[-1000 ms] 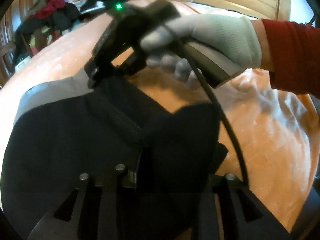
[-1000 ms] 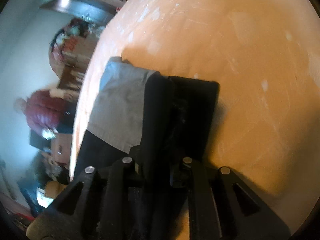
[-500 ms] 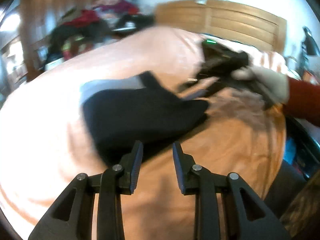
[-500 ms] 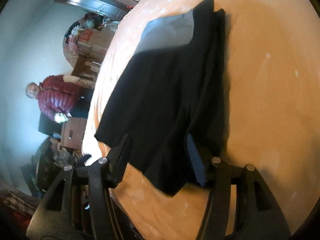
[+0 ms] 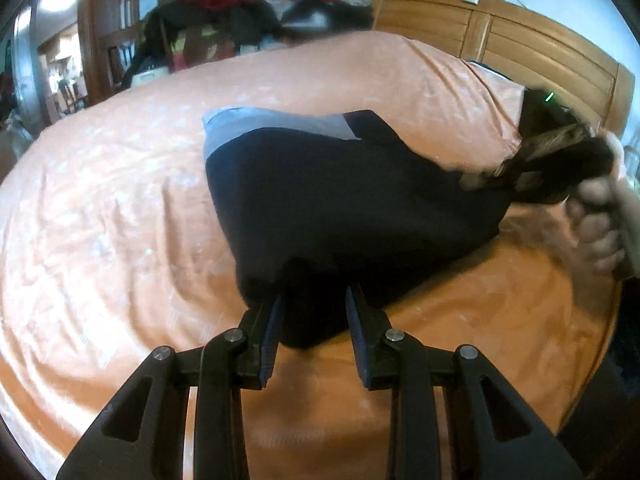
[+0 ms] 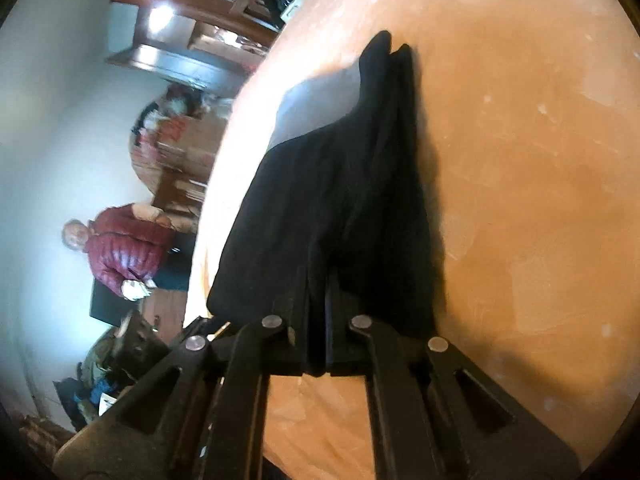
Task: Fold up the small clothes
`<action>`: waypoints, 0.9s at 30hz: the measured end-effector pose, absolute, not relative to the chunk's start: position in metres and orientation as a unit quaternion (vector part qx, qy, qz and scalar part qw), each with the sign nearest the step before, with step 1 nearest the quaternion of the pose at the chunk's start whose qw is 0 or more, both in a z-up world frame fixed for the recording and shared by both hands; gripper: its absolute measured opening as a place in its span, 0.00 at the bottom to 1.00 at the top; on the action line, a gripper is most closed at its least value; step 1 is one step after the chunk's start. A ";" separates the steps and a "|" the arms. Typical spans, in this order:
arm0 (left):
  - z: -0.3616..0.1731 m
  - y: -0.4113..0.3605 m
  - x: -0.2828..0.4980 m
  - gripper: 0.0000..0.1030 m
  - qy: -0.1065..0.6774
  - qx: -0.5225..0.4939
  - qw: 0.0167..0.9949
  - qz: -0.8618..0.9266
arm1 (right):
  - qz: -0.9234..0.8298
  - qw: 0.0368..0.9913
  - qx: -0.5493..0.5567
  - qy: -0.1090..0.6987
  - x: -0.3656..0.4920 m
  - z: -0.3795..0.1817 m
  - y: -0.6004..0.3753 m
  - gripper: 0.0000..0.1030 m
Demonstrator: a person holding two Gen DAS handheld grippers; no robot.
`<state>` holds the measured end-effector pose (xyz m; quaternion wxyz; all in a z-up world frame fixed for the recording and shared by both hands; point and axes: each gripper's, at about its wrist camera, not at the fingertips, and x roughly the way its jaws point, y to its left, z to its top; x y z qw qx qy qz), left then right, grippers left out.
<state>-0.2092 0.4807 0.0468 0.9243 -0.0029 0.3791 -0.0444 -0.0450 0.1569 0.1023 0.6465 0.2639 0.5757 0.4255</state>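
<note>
The black garment (image 5: 352,208) lies mid-frame on the orange bed (image 5: 120,216), soft, light and limp. The left gripper (image 5: 314,312) gapes open at its near edge, holding nothing; the right gripper (image 6: 318,312) pinches a hem. Corners suit gripping best.

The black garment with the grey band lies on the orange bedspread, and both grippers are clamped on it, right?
Not quite. The black garment does lie on the orange bedspread, but only the right gripper is clamped on it. The left wrist view shows the left gripper with jaws apart.
</note>
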 end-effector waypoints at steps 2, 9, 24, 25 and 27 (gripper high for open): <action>0.045 0.475 -0.210 0.34 0.376 0.012 0.926 -0.042 | 0.404 0.644 0.246 0.601 -0.045 0.078 0.157 0.04; 0.042 0.472 -0.208 0.34 0.369 0.019 0.929 -0.033 | 0.429 0.620 0.274 0.597 -0.041 0.066 0.162 0.16; 0.044 0.486 -0.235 0.47 0.354 -0.016 0.935 0.002 | 0.432 0.589 0.323 0.601 -0.050 0.041 0.150 0.13; 0.042 0.489 -0.231 0.51 0.360 -0.020 0.933 0.004 | 0.432 0.592 0.320 0.600 -0.051 0.042 0.150 0.13; 0.040 0.488 -0.216 0.52 0.361 -0.013 0.932 0.005 | 0.432 0.595 0.315 0.600 -0.052 0.046 0.149 0.13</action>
